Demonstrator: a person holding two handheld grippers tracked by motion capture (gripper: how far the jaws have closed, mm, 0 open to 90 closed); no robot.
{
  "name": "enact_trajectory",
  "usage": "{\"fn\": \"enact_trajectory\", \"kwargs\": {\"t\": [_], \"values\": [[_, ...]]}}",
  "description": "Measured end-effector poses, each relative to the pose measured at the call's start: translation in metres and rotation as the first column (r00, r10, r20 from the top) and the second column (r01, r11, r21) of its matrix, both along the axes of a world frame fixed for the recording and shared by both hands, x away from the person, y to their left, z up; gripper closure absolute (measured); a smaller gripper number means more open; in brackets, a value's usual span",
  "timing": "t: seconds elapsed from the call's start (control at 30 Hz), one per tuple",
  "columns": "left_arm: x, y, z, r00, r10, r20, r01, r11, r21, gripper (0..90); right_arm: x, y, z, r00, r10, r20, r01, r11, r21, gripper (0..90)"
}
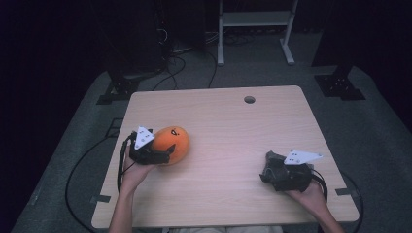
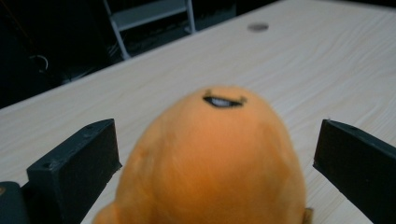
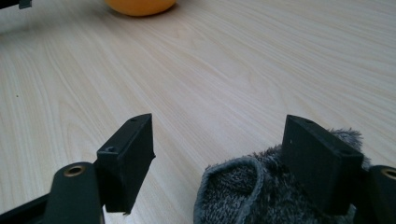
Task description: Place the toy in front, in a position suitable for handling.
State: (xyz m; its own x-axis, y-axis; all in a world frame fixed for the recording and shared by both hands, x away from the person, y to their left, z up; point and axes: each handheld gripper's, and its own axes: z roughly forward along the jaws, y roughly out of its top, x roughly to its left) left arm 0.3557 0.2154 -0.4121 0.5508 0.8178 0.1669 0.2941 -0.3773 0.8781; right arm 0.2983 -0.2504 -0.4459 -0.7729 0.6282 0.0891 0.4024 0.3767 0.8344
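Observation:
An orange egg-shaped plush toy [image 1: 174, 141] with a small dark mark on its top lies at the left of the wooden table [image 1: 228, 126]. My left gripper [image 1: 163, 149] is open, and the plush toy [image 2: 215, 158] sits between its two black jaws with a gap on each side. At the right, my right gripper [image 1: 268, 170] is also open. A grey fuzzy fabric piece [image 3: 252, 196] lies between its jaws, close against the right one. The plush toy's bottom edge [image 3: 140, 5] appears far off in the right gripper view.
A round cable hole [image 1: 249, 99] is near the table's far edge. Bare wood stretches between the two grippers. Cables trail off both sides. A white metal frame [image 1: 255, 22] and dark stands are on the floor beyond.

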Motion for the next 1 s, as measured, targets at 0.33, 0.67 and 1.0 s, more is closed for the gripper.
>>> {"fn": "enact_trajectory", "kwargs": {"t": [0.33, 0.67, 1.0], "values": [[0.012, 0.007, -0.017, 0.9912, 0.044, -0.125, -0.05, 0.9978, -0.044, 0.1, -0.001, -0.003, 0.001, 1.0, -0.005, -0.001, 0.005, 1.0, 0.0, 24.3], [0.011, 0.007, -0.025, 0.9913, 0.062, -0.116, -0.07, 0.9957, -0.061, 8.4, -0.001, -0.008, 0.002, 0.9998, -0.018, 0.009, 0.018, 0.9998, 0.009, 24.3], [0.007, 0.004, -0.021, 0.991, 0.093, -0.096, -0.099, 0.9933, -0.06, 34.7, -0.002, -0.014, 0.006, 0.999, -0.043, 0.013, 0.042, 0.9976, 0.056, 24.9]]}}
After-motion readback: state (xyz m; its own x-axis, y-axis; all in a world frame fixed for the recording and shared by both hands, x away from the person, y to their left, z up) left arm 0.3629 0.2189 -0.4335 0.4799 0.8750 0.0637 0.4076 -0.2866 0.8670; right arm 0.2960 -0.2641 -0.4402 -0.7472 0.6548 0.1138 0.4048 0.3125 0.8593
